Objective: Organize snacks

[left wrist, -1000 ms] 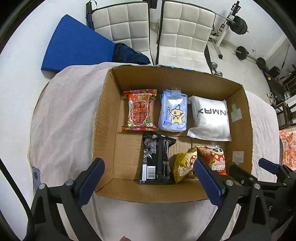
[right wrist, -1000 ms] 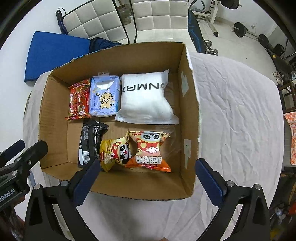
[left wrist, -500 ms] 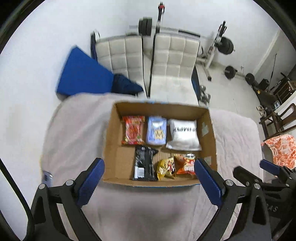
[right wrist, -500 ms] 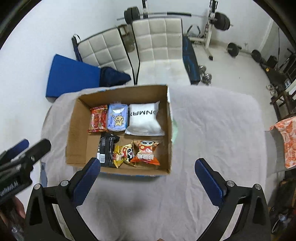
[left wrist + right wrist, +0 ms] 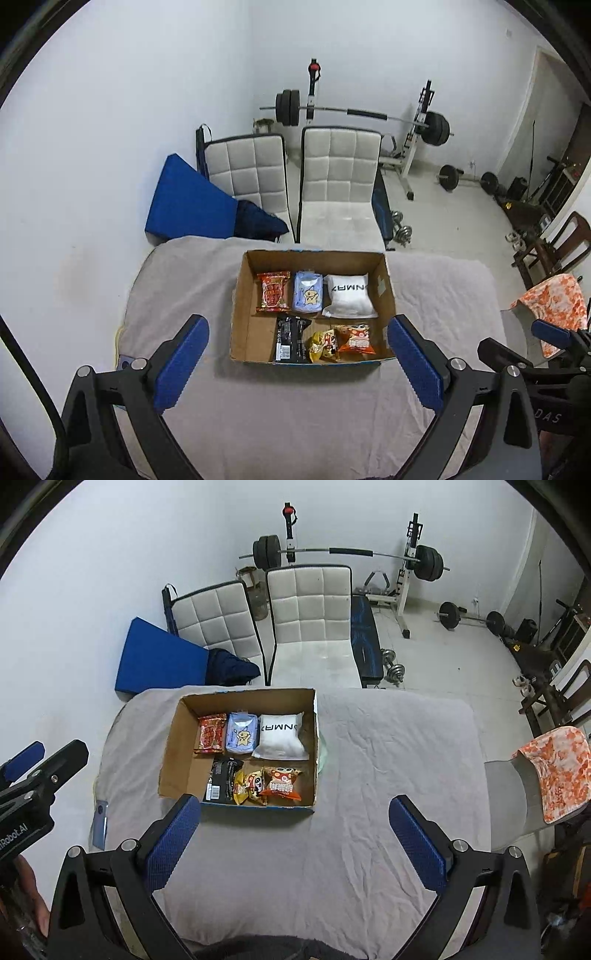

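An open cardboard box [image 5: 243, 295] [image 5: 173, 753] stands on the grey-clothed table. Its back row holds a red packet [image 5: 273, 291] [image 5: 211, 733], a light blue packet [image 5: 307, 297] [image 5: 242, 733] and a white pouch [image 5: 349, 300] [image 5: 282, 734]. In front lie a black packet [image 5: 291, 338] [image 5: 221, 781], a yellow panda bag [image 5: 325, 343] [image 5: 251, 784] and an orange bag [image 5: 355, 338] [image 5: 282, 782]. My left gripper [image 5: 299, 360] is open, high above the box's near side. My right gripper [image 5: 295, 840] is open over bare cloth, right of the box.
Two white padded chairs [image 5: 338, 173] stand behind the table, with a blue mat [image 5: 184, 206] against the wall. A barbell rack [image 5: 343, 552] and weights fill the back. An orange patterned cloth [image 5: 554, 771] hangs off the table's right side. A person's hand [image 5: 33, 904] shows at left.
Both grippers have pulled up and back from the box, which now looks much smaller. The snacks inside have not moved. Both grippers stay open.
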`<state>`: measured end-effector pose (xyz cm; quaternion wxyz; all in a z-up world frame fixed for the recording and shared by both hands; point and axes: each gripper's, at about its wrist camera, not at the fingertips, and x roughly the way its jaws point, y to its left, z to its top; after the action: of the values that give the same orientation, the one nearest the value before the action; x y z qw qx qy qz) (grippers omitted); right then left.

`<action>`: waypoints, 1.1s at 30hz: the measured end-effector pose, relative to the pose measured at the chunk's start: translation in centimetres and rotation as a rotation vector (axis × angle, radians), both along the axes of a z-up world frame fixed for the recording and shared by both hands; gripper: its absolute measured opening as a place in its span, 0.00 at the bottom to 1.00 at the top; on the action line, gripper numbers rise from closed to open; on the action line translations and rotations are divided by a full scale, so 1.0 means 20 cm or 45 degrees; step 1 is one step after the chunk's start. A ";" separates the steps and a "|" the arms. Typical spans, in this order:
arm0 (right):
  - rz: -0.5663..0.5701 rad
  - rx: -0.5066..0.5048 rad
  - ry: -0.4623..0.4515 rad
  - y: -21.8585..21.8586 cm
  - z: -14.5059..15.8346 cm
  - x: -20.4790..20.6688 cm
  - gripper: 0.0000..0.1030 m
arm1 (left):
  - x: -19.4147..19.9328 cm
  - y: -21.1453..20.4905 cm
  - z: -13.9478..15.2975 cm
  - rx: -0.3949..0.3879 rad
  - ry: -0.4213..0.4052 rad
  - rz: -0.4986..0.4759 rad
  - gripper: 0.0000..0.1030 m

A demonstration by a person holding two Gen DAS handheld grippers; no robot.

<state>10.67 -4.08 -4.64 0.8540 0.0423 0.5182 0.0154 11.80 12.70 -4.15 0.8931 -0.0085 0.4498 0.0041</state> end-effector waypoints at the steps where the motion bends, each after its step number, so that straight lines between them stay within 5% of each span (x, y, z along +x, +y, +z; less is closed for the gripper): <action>1: -0.003 0.000 -0.012 0.00 0.03 -0.02 1.00 | -0.02 0.00 0.02 -0.002 -0.005 0.002 0.96; 11: -0.014 -0.002 -0.092 -0.02 0.18 -0.17 1.00 | -0.13 -0.01 0.06 -0.046 -0.019 0.003 0.96; 33: -0.020 -0.007 -0.103 -0.04 0.17 -0.21 1.00 | -0.21 0.01 0.05 -0.064 -0.006 0.032 0.96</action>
<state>6.41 -4.81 -1.27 0.8746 0.0434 0.4828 0.0090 7.63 12.96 -3.11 0.8936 -0.0367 0.4474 0.0041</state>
